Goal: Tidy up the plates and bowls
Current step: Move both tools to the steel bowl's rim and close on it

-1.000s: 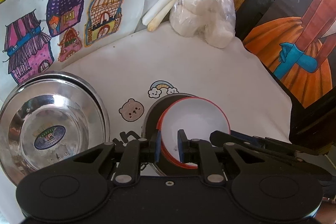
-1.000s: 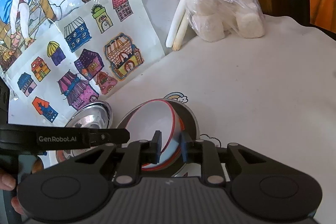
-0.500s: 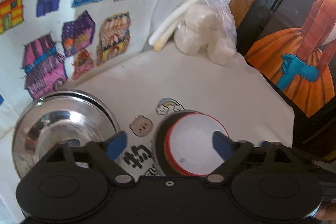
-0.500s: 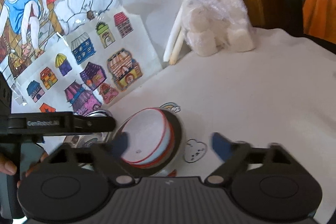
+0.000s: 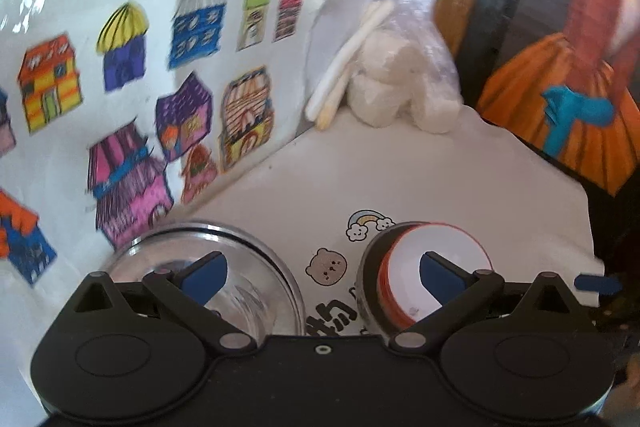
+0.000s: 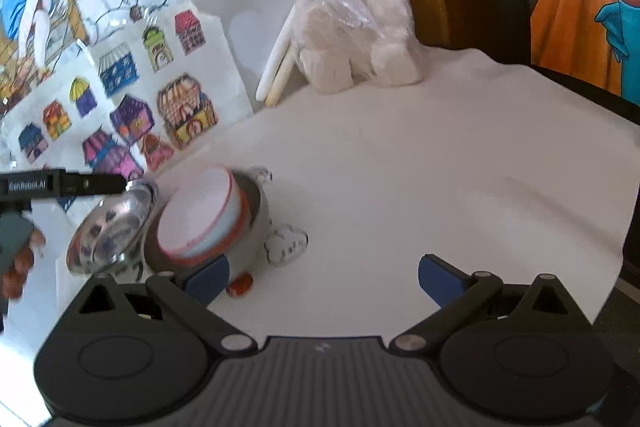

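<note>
The left gripper (image 5: 322, 277) is seen spread wide at the bottom of the left wrist view, nothing held between its blue pads. The right gripper (image 6: 322, 279) is likewise spread apart and empty, low in the right wrist view. The red-rimmed white bowl (image 5: 436, 273) is nested in a dark bowl (image 5: 370, 267) at lower right of the left view. A steel bowl (image 5: 208, 267) is placed just beside it at lower left, on the white tablecloth (image 5: 420, 179). A bag of white lumps (image 5: 400, 87) is found at upper centre.
</note>
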`<state>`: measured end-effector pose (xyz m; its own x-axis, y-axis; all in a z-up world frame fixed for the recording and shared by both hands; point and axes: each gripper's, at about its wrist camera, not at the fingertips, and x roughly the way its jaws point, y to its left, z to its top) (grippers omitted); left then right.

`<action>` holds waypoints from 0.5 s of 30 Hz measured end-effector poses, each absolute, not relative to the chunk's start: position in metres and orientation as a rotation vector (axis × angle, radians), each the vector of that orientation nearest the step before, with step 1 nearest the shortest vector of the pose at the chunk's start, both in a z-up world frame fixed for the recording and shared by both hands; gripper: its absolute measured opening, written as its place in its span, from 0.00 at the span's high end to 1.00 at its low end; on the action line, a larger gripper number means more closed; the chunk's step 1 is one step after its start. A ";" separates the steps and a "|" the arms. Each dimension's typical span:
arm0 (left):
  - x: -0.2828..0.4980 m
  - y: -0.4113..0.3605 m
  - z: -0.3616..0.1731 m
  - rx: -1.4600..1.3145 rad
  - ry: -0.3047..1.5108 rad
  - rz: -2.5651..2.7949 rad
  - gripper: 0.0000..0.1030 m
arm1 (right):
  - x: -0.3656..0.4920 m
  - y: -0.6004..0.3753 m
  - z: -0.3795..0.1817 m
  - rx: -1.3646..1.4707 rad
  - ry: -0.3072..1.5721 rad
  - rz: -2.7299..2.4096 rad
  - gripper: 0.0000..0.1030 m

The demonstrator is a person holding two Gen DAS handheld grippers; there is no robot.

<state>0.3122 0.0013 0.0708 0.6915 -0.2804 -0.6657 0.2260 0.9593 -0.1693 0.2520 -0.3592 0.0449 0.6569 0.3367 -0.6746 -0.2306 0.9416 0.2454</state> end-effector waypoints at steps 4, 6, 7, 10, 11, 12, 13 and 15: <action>0.295 0.001 0.065 -0.035 0.731 -0.331 0.01 | 0.240 -0.359 0.043 0.090 0.778 0.343 0.00; 0.282 -0.001 0.060 -0.036 0.736 -0.335 0.01 | 0.239 -0.358 0.045 0.067 0.769 0.349 0.00; 0.275 -0.002 0.059 -0.044 0.740 -0.331 0.01 | 0.240 -0.358 0.047 0.055 0.762 0.359 0.00; 0.253 -0.008 0.054 -0.105 0.732 -0.302 0.01 | 0.250 -0.356 0.050 0.020 0.738 0.393 0.00; 0.247 -0.009 0.050 -0.147 0.736 -0.279 0.01 | 0.254 -0.355 0.051 0.008 0.735 0.404 0.00; 0.243 -0.010 0.047 -0.194 0.744 -0.250 0.01 | 0.260 -0.354 0.051 -0.008 0.732 0.420 0.00; 0.240 -0.011 0.043 -0.250 0.750 -0.224 0.01 | 0.265 -0.352 0.052 -0.022 0.735 0.432 0.00; 0.237 -0.013 0.034 -0.348 0.761 -0.185 0.01 | 0.279 -0.348 0.053 -0.058 0.748 0.464 0.00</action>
